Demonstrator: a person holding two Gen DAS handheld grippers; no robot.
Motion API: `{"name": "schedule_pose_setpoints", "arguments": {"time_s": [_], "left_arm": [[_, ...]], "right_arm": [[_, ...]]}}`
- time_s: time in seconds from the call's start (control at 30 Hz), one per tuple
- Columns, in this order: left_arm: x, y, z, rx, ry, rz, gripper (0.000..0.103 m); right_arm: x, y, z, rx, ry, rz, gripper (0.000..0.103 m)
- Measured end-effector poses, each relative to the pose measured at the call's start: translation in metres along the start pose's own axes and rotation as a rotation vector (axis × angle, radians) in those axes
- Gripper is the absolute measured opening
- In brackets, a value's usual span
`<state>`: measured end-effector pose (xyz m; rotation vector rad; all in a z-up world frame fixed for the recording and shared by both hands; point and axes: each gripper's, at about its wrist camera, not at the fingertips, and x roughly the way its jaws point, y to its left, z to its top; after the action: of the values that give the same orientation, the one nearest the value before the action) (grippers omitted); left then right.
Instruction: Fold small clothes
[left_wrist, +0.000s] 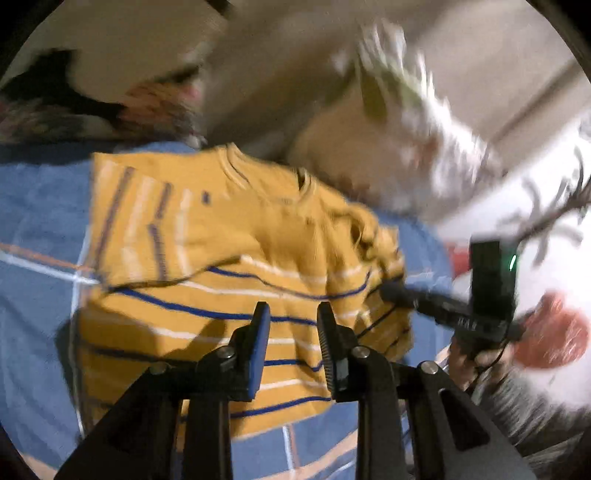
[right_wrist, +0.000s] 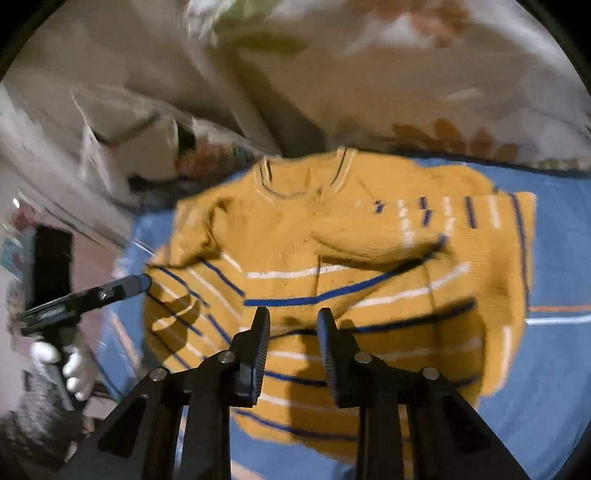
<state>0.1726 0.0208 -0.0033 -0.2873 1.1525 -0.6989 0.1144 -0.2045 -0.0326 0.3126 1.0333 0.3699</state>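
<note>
A small mustard-yellow sweater (left_wrist: 229, 236) (right_wrist: 332, 236) with blue and white stripes lies flat on a blue blanket (left_wrist: 33, 221) (right_wrist: 554, 369), collar at the far side. One striped sleeve is folded in across its chest. My left gripper (left_wrist: 293, 323) hovers over the lower hem, jaws a little apart with nothing between them. My right gripper (right_wrist: 293, 326) hangs over the hem too, open and empty. Each view shows the other gripper from the side: the right gripper (left_wrist: 402, 293) has its tip at one side edge of the sweater, the left gripper (right_wrist: 133, 286) at the opposite edge.
The blue blanket has orange and white lines. Pale bedding with a floral print (right_wrist: 424, 92) lies bunched behind the sweater. A dark and red patterned cloth (left_wrist: 122, 110) sits at the far left. A person's hand (right_wrist: 77, 365) holds the left gripper's handle. Both pictures are blurred.
</note>
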Motion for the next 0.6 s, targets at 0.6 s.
{"name": "schedule_pose_setpoints", "arguments": {"time_s": [0.6], "left_arm": [[-0.006, 0.106, 0.064, -0.236, -0.192, 0.246, 0.024]], "right_arm": [[0.03, -0.077, 0.087, 0.203, -0.111, -0.252, 0.027]]}}
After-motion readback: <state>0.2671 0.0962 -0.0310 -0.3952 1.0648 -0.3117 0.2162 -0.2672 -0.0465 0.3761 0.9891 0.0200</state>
